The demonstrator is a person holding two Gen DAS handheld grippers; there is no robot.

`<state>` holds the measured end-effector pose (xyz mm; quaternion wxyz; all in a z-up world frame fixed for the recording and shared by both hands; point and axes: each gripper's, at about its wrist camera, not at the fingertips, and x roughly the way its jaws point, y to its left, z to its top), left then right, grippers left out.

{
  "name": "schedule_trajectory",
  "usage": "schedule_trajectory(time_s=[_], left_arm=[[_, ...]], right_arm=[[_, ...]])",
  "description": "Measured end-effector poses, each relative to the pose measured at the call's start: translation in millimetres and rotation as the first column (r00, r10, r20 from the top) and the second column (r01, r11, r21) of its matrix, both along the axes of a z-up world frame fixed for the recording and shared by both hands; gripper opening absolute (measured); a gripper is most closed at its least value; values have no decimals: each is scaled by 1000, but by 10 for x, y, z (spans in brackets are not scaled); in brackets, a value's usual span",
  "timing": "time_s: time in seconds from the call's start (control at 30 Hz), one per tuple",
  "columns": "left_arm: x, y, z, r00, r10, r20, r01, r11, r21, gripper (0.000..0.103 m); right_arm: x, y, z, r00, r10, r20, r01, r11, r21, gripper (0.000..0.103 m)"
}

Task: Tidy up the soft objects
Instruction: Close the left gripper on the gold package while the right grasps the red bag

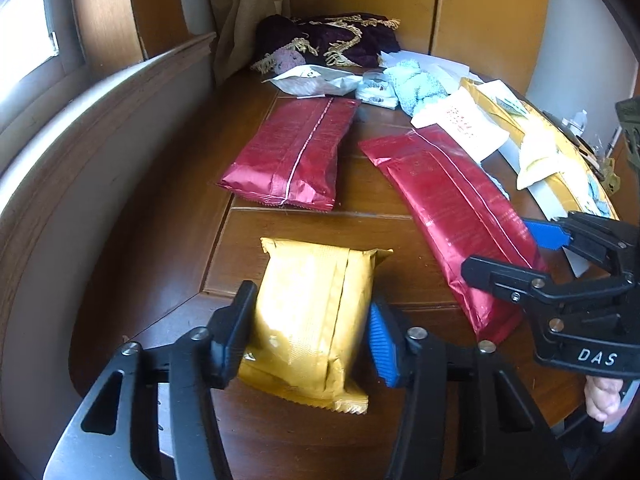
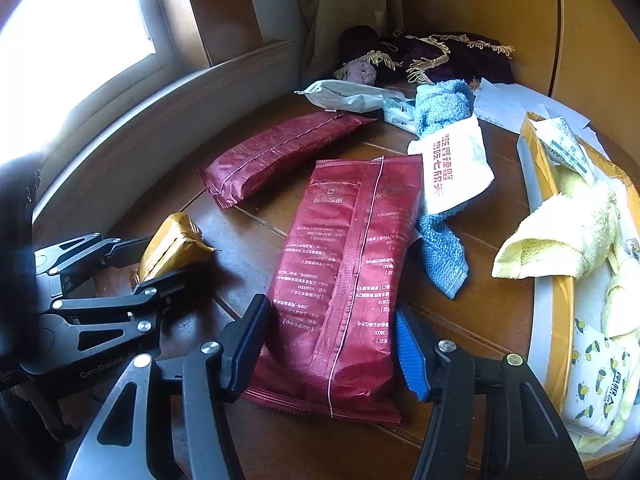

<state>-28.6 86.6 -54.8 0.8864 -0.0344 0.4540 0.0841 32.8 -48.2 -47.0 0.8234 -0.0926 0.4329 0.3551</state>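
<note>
Gold foil fills the lower centre of the left wrist view: a gold pack point(image 1: 308, 320) lies on the wooden table point(image 1: 168, 280), and the left tongs point(image 1: 308, 334) are closed in on it, the black pad point(image 1: 236, 332) pressed to one side and the blue ribbed pad point(image 1: 380, 344) to the other, with the wrapper pinched in between. In the right wrist view the same tongs show at the left edge, gripping the pack's end.

The right tongs point(image 2: 332, 346) stand wide apart, astride the near end of a long red foil pack point(image 2: 348, 280) that lies flat in the middle of that frame; the black finger point(image 2: 248, 344) sits at the pack's edge, the blue finger point(image 2: 412, 356) just beside it, and I cannot tell whether either one touches. White small print and a QR code cover this pack, too fine to read. "DAS" is printed on the right tongs' body at the right edge of the left view; "GenRobot" shows faintly on the left tongs' body.

A second red pack point(image 1: 292, 156) lies toward the upper centre. A white pouch point(image 2: 452, 164) with red Chinese characters rests over a blue knitted cloth point(image 2: 440, 256). At the right edge, a yellow towel point(image 2: 560, 236) drapes over an open box point(image 2: 540, 168).
</note>
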Motion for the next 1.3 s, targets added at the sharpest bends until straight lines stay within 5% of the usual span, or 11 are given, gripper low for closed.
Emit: schedule_trajectory(time_s=[0.03, 0.1, 0.17, 0.37, 0.5, 0.57, 0.73, 0.9, 1.3], left_arm=[[4, 4, 4, 1000, 6, 2, -6, 1000, -5, 48], [-11, 28, 30, 1000, 23, 13, -23, 999, -46, 48], [-18, 33, 68, 999, 30, 30, -28, 997, -76, 48], [16, 19, 104, 999, 36, 35, -32, 994, -102, 48], [3, 84, 120, 997, 63, 36, -57, 989, -139, 48], [-29, 104, 141, 996, 78, 43, -71, 987, -142, 48], [-65, 203, 148, 992, 120, 43, -112, 980, -164, 48], [-81, 256, 140, 989, 142, 45, -132, 974, -182, 48], [-109, 114, 382, 986, 131, 105, -105, 970, -221, 48]], right_arm=[[-3, -23, 16, 1000, -4, -2, 4, 1000, 13, 54], [-1, -79, 53, 1000, -28, 9, 28, 999, 26, 34], [29, -138, 94, 999, -38, 4, 37, 998, 48, 30], [224, -209, 36, 990, -62, -127, 74, 993, 91, 36], [279, -117, 49, 989, -61, -135, 75, 992, 102, 71], [262, 2, 24, 991, -48, -124, 57, 996, 74, 73], [86, 222, -37, 998, -54, 21, 55, 997, -51, 66], [36, 202, -13, 997, -57, 48, 60, 997, -54, 52], [-47, -320, 258, 999, -37, -32, 42, 981, 188, 45]])
